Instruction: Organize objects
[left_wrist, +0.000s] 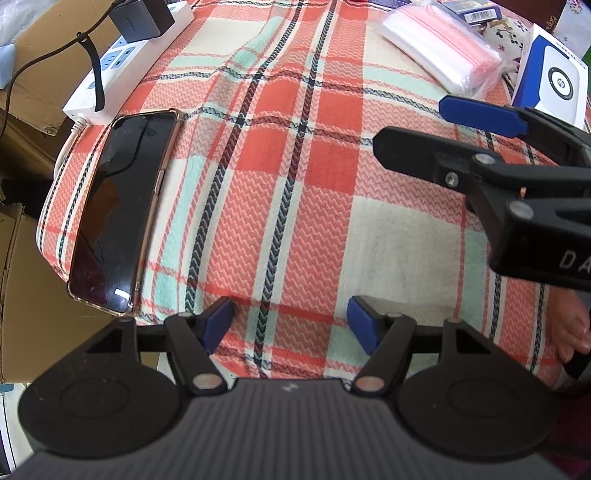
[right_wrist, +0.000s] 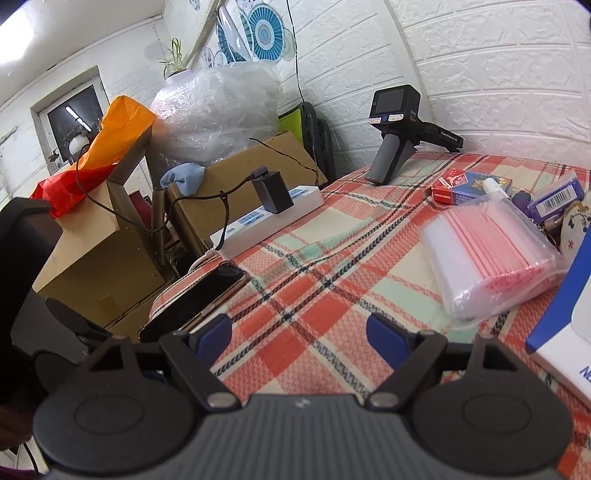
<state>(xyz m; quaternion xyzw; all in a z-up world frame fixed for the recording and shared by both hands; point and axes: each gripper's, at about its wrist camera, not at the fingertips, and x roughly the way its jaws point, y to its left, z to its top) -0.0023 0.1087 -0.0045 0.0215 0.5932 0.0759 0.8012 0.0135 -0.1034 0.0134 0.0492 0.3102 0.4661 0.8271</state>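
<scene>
Left gripper (left_wrist: 290, 325) jaws wide, right gripper (right_wrist: 301, 338) likewise, phone (left_wrist: 122, 210) overhanging tablecloth (left_wrist: 295, 184) edge.

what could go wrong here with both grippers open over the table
The phone lies right along the table's left edge, so a nudge from the left gripper could tip it off. The charger cable trails off the power strip and might snag. The slippery bag of pink sheets may slide out of the right gripper.

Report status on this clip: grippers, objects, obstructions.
Left gripper open, empty. Right gripper open, empty. Smartphone at cloth edge; pink-striped bag pack untouched. Plaid cloth between the fingers bare.
</scene>
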